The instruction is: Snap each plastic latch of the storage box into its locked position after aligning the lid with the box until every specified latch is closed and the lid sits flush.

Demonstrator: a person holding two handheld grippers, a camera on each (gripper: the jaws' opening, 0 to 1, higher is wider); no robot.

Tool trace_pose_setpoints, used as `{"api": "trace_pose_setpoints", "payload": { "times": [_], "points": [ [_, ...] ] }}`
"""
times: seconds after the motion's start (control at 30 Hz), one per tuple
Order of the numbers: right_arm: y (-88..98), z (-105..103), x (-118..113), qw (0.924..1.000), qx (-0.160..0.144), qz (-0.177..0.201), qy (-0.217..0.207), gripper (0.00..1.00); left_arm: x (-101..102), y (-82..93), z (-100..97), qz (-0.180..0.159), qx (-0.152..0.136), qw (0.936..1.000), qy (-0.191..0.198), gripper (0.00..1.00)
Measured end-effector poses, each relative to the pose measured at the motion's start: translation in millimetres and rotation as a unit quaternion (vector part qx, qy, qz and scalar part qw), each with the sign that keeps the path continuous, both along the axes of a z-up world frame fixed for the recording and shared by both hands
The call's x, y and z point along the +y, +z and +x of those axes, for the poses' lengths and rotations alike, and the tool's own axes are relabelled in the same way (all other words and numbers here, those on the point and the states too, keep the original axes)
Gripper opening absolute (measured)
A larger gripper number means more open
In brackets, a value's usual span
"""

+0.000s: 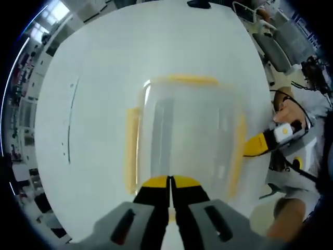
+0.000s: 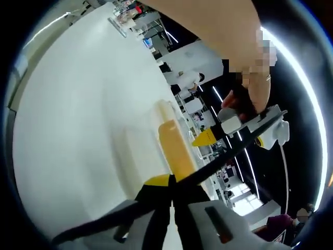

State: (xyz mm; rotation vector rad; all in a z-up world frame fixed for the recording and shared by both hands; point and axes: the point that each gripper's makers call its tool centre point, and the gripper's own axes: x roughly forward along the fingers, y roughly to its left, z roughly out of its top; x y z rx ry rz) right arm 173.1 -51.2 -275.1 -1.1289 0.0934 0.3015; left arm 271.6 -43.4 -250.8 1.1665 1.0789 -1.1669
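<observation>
Storage box (image 1: 190,140): clear, glossy plastic, rectangular with rounded corners, lid (image 1: 182,120) translucent and seated on top. It is set on a white, smooth, matte round desk (image 1: 93,67). 4 yellow latches are seen in the left gripper view, 1 per side: far latch (image 1: 191,79), left latch (image 1: 131,146), right latch (image 1: 239,151), and a near one mostly hidden behind the gripper.

Left gripper (image 1: 170,182): yellow-tipped black fingers are pressed together, placed at the near edge of the box over the near latch; actual contact cannot be told.

Right gripper (image 1: 255,146) is seen in the left gripper view entering from the right, its yellow tip just beside the right latch, held by a hand (image 1: 289,112).

Right gripper view: the box is seen edge-on, low and flat. A long yellow latch (image 2: 177,151) with a smooth satin surface is directly ahead of the right gripper's fingers (image 2: 156,183), which are closed together at its near end. The left gripper (image 2: 207,138) is seen beyond, its pointed yellow tip near the far side of the box, gripped by a hand (image 2: 250,94). A dark cable (image 2: 218,159) is draped diagonally across this view.
</observation>
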Motion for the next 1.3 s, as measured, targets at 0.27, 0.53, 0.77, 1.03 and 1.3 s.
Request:
{"api": "trace_pose_setpoints", "payload": {
  "times": [0.27,0.53,0.77,1.03,1.3],
  "points": [
    [0.2,0.2,-2.8,0.9999,-0.01,0.002,-0.009,0.0,-2.2,-1.0,1.2,0.012,-0.005,0.9999,-0.007,0.01],
    [-0.5,0.8,-4.5,0.9997,-0.013,0.004,-0.021,0.0,-4.6,-2.0,-0.3,0.007,-0.006,0.9999,-0.008,0.01],
    [-0.8,1.5,-5.8,0.9996,-0.016,0.007,-0.024,0.0,-7.1,-3.2,-2.5,0.013,-0.008,0.9998,-0.014,0.01],
    [0.3,2.0,-3.4,0.9994,-0.018,0.003,-0.029,0.0,-2.7,-2.8,-2.9,0.014,-0.004,0.9998,-0.012,0.01],
    [0.6,1.9,-2.4,0.9991,-0.025,-0.001,-0.034,0.0,1.2,-0.8,-0.6,0.027,-0.009,0.9994,-0.019,0.01]
  ]
}}
